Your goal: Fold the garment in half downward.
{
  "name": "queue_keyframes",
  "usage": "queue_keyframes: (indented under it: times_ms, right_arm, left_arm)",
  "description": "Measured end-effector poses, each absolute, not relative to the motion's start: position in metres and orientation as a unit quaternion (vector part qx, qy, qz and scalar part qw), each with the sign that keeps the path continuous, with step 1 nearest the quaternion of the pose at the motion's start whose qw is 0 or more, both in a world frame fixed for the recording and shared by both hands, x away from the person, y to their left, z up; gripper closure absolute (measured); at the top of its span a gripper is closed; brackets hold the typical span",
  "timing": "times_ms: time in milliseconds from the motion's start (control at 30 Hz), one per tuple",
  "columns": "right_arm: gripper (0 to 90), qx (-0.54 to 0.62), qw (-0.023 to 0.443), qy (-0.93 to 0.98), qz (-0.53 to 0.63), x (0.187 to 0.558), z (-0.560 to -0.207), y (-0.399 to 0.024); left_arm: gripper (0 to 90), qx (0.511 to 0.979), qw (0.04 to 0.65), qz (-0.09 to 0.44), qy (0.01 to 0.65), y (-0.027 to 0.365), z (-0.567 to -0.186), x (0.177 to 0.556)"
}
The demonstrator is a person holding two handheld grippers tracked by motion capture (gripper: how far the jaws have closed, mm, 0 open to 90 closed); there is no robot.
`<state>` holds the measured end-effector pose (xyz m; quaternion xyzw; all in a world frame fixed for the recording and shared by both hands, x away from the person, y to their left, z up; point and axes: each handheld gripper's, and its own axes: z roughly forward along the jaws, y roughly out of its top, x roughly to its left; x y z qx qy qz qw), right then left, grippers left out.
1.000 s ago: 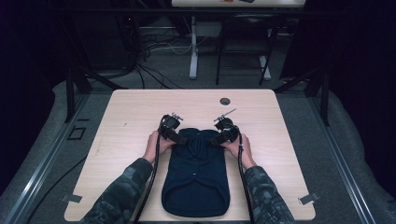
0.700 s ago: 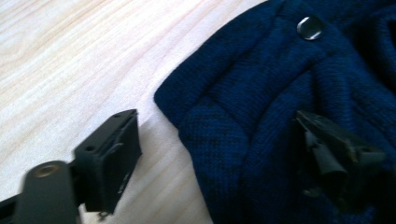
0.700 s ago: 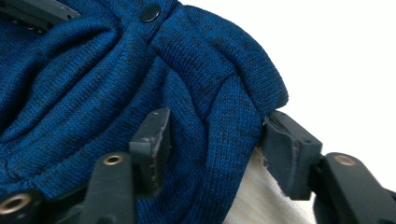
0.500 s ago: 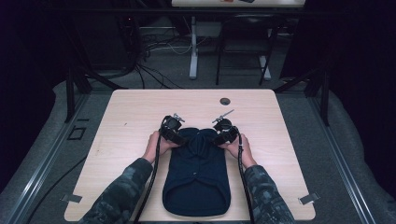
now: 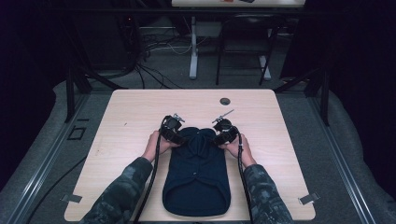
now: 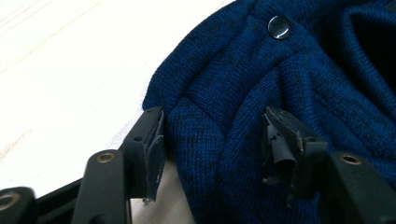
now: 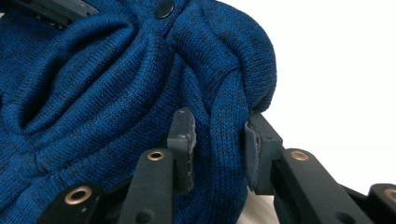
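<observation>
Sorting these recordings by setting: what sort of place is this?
Probably a lab or recording workspace: a pale wooden table on grey carpet, loose cables behind it, dark curtains around.

a light wooden table [image 5: 130, 112] stands on grey floor [image 5: 37, 154], with a small dark round cap [image 5: 225, 101] near its far edge. beyond it lie tangled cables [image 5: 149, 44] (some black, some pale) and a white table leg [image 5: 193, 46].
</observation>
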<state>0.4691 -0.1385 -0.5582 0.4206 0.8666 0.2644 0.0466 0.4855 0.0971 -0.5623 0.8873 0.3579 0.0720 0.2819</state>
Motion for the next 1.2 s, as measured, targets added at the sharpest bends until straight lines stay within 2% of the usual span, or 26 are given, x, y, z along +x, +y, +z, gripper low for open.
queue_keyframes:
  times_ms: [233, 333, 533, 633, 800, 1200]
  right_arm:
    - [70.8, 0.402, 0.054, 0.878, 0.253, 0.469, -0.557, -0.136]
    - [71.4, 0.404, 0.057, 0.877, 0.253, 0.469, -0.557, -0.135]
    - [72.7, 0.388, 0.096, 0.880, 0.256, 0.460, -0.551, -0.135]
    - [72.6, 0.383, 0.106, 0.877, 0.270, 0.456, -0.547, -0.139]
    - [72.7, 0.361, 0.154, 0.874, 0.286, 0.444, -0.539, -0.143]
    - [72.3, 0.352, 0.164, 0.874, 0.291, 0.432, -0.529, -0.148]
  left_arm:
    - [62.7, 0.888, 0.293, 0.051, 0.351, 0.096, -0.561, 0.485]
    - [66.9, 0.894, 0.282, 0.052, 0.344, 0.095, -0.560, 0.484]
    - [69.0, 0.899, 0.279, 0.080, 0.327, 0.091, -0.555, 0.478]
    - [69.0, 0.897, 0.290, 0.082, 0.324, 0.091, -0.552, 0.477]
    - [68.4, 0.890, 0.318, 0.092, 0.314, 0.094, -0.541, 0.470]
    - [68.5, 0.892, 0.327, 0.110, 0.291, 0.092, -0.528, 0.460]
